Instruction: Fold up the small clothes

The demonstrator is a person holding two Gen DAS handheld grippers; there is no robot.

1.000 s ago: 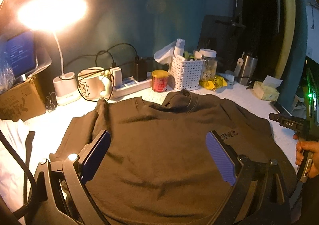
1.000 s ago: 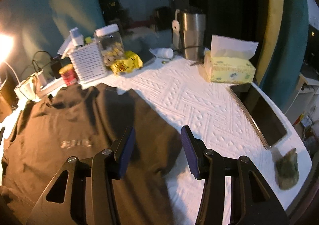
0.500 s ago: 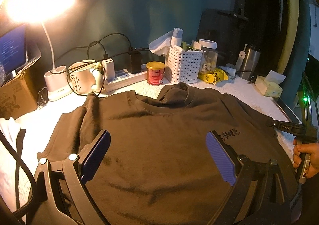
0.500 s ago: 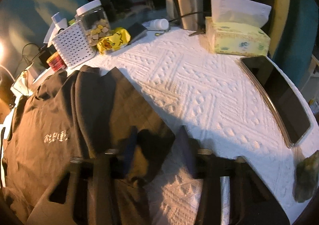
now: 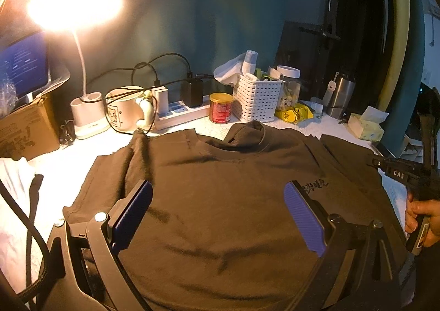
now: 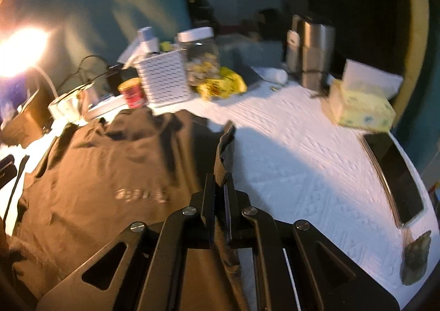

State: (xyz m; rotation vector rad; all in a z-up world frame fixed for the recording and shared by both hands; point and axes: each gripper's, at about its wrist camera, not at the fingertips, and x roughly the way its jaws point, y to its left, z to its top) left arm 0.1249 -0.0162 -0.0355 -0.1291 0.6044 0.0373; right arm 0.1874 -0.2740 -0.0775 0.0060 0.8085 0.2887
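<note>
Shirt, dark brown, lies spread front-up on the white-covered desk. We see its collar pointing to 12 o'clock in the left wrist view, toward the clutter at the wall; the long axis runs 12 to 6, hem toward us. The chest print sits at about 2 o'clock from the shirt's middle.

Our right gripper has its fingers pressed together on the sleeve, at the shirt's 3 o'clock edge. The cloth rises out of the pinch as a narrow strip, clear of the desk. We judge this hold is for carrying the sleeve over the body, the first fold.

Our left gripper hangs over the lower chest, fingers spread wide, nothing between them. We judge it waits there to pin the cloth or take the other sleeve, which lies bunched at 9 o'clock.

The basket and can stand just beyond the collar, so there is little room that way.
</note>
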